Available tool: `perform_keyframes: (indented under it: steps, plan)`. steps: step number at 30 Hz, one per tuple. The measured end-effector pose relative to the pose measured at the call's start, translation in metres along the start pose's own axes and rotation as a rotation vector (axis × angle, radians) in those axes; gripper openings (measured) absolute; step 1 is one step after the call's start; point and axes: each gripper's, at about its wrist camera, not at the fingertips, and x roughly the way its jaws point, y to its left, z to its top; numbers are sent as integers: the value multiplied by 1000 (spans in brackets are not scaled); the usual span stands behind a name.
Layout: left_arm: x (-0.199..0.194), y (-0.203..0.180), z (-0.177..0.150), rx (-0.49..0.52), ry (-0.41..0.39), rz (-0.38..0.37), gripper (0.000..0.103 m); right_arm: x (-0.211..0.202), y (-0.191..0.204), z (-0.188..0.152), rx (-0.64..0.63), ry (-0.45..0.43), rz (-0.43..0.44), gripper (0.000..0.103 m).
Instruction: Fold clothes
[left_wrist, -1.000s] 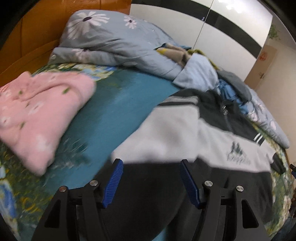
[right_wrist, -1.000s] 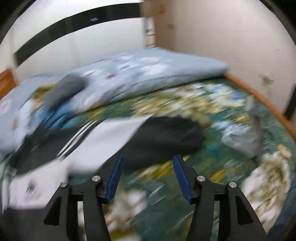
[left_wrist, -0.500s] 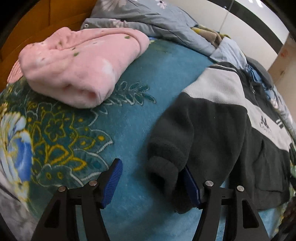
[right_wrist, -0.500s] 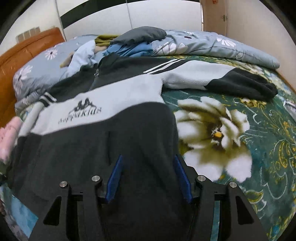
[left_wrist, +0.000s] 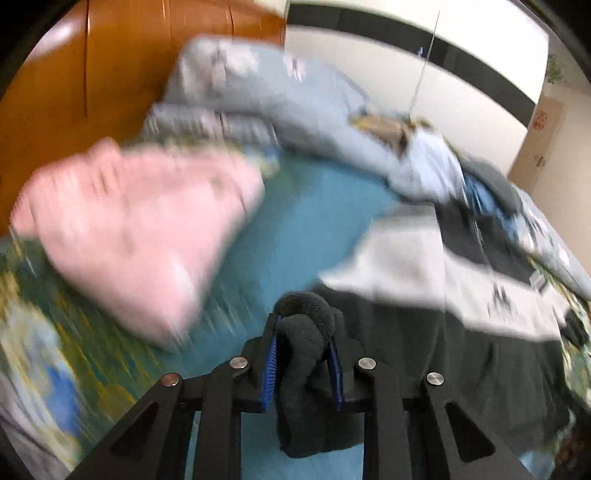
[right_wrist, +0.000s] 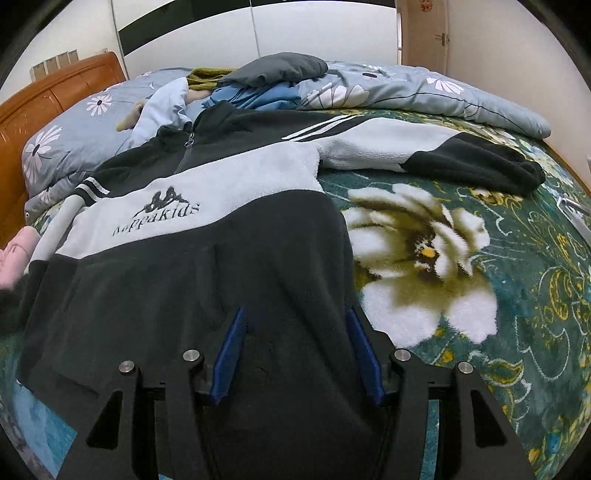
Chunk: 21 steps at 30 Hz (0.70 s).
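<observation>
The left hand-held gripper is clamped on the dark cuff of the jacket sleeve. The right hand-held gripper, fingers apart, sits over the jacket hem. The jacket lies spread on the floral bed, with a folded pink garment beyond to the left.

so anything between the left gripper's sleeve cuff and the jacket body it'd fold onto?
Nothing visible does. The left gripper is shut on the dark fleece sleeve cuff, and the black-and-grey fleece jacket lies bare. The folded pink fleece garment sits off to the other side, apart.
</observation>
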Motion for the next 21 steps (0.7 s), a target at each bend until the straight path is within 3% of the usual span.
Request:
perform_keyframes:
  steps: [3, 6, 8, 11, 14, 17, 18, 21]
  plan:
    - [-16, 14, 51, 22, -132, 82, 25, 1, -2, 0, 8, -1, 4, 58]
    - [-17, 33, 90, 41, -206, 181, 25, 2, -3, 0, 15, -1, 4, 58]
    - [-4, 49, 115, 25, -205, 215, 25, 2, -3, 1, 12, 2, 0, 58]
    - [49, 68, 145, 0, -120, 298, 25, 2, -2, 2, 3, 8, -10, 58]
    - [86, 85, 146, -82, -7, 263, 25, 3, -3, 4, 0, 14, -14, 58]
    - [95, 89, 144, -120, 25, 224, 29, 0, -8, 4, 13, 18, -21, 58]
    - [90, 88, 143, -127, 26, 201, 32, -2, -11, 4, 20, 20, -24, 58]
    - [75, 84, 143, -148, 25, 138, 54, -7, -23, 3, 49, 20, -25, 58]
